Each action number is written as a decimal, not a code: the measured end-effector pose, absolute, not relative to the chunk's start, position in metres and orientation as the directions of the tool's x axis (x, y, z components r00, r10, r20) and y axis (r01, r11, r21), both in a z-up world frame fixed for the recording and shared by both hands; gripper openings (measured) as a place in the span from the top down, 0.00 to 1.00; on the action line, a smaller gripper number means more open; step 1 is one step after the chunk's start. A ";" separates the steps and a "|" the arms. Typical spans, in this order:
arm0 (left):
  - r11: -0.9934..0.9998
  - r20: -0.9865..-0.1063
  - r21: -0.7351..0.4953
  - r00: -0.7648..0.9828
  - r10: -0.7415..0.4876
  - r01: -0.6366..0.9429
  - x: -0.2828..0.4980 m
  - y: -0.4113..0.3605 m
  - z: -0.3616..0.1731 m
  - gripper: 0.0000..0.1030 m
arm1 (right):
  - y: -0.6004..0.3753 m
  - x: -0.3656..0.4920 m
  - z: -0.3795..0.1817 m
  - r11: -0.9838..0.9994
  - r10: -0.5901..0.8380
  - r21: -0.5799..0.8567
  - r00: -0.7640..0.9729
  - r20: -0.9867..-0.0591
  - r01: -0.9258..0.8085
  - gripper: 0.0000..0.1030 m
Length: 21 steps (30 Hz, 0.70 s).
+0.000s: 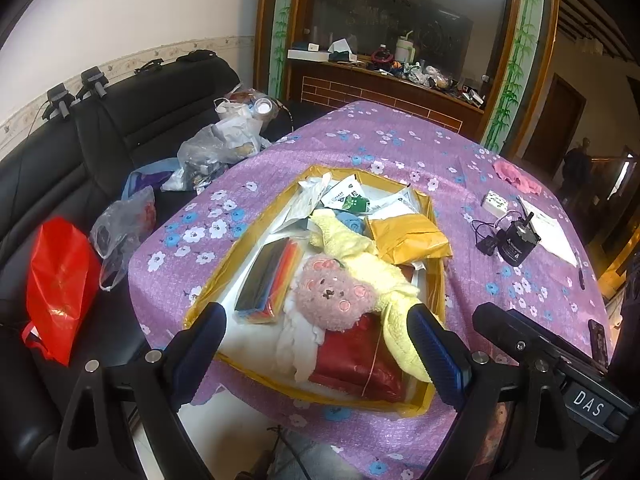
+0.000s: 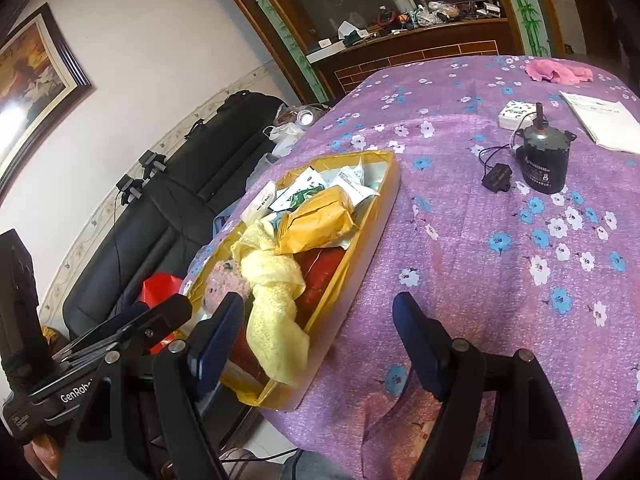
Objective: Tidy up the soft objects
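A shallow yellow-taped box (image 1: 208, 280) sits on the purple flowered tablecloth. In it lie a pink plush bear (image 1: 334, 294), a yellow towel (image 1: 384, 276), a white cloth (image 1: 298, 344), a red pouch (image 1: 360, 364), a yellow padded envelope (image 1: 408, 236) and a colourful pack (image 1: 270, 280). My left gripper (image 1: 316, 320) is open and empty, its jaws either side of the bear, above the box's near end. My right gripper (image 2: 318, 316) is open and empty over the box's (image 2: 360, 240) near right edge, beside the towel (image 2: 276, 312). A pink cloth (image 2: 558, 72) lies far across the table.
A black motor with cable (image 2: 542, 160), a small white box (image 2: 516, 114) and papers (image 2: 604, 120) lie on the table's right side. A black sofa (image 1: 100, 140) with plastic bags and a red bag (image 1: 60, 284) stands left. A wooden cabinet (image 1: 380, 88) stands behind.
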<state>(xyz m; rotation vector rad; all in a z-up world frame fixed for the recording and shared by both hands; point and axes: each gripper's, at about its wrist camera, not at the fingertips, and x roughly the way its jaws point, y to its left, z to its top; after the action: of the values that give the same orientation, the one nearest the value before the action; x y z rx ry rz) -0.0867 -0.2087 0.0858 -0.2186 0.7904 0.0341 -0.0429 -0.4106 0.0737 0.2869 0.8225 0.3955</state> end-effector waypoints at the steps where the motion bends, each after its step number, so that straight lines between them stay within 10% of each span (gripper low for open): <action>1: 0.976 -0.707 -0.184 0.705 -0.051 -0.113 -0.087 -0.208 0.085 0.09 | -0.410 -0.043 0.073 0.889 0.448 0.396 0.612 -0.651 -0.229 0.26; 21: 0.974 -0.715 -0.190 0.697 -0.048 -0.127 -0.087 -0.203 0.076 0.09 | -0.408 -0.044 0.071 0.900 0.423 0.386 0.625 -0.657 -0.203 0.21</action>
<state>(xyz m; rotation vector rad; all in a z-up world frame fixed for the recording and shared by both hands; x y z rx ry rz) -0.0868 -0.2028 0.0756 -0.2323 0.8001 0.0443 -0.0437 -0.4076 0.0714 0.2881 0.8223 0.3645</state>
